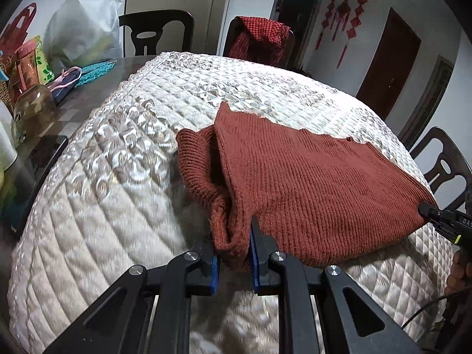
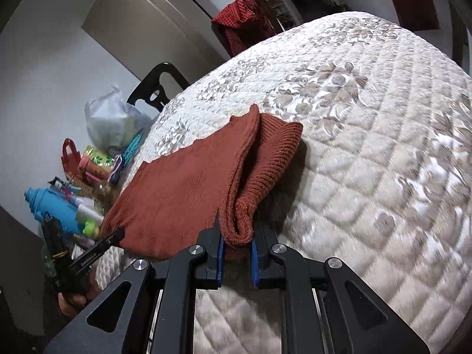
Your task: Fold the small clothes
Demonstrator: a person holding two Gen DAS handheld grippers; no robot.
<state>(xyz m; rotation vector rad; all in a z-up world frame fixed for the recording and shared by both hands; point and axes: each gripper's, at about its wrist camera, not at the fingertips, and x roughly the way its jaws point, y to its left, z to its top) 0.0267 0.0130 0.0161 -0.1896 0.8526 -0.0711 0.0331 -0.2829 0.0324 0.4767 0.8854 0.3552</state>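
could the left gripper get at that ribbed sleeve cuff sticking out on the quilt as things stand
Probably not right now: the left gripper is shut on a bunched corner of the rust sweater. The ribbed cuff lies exposed on the quilt just ahead, nothing covering it, so it looks reachable once that corner is released.

Quilted cover [image 1: 124, 177] spread over counter; white bag [image 1: 85, 26], pink cup [image 1: 26, 62], glass jar [image 1: 34, 109] seen at its left edge; checked cloth [image 1: 261, 38] draped on far chair [image 1: 236, 38].
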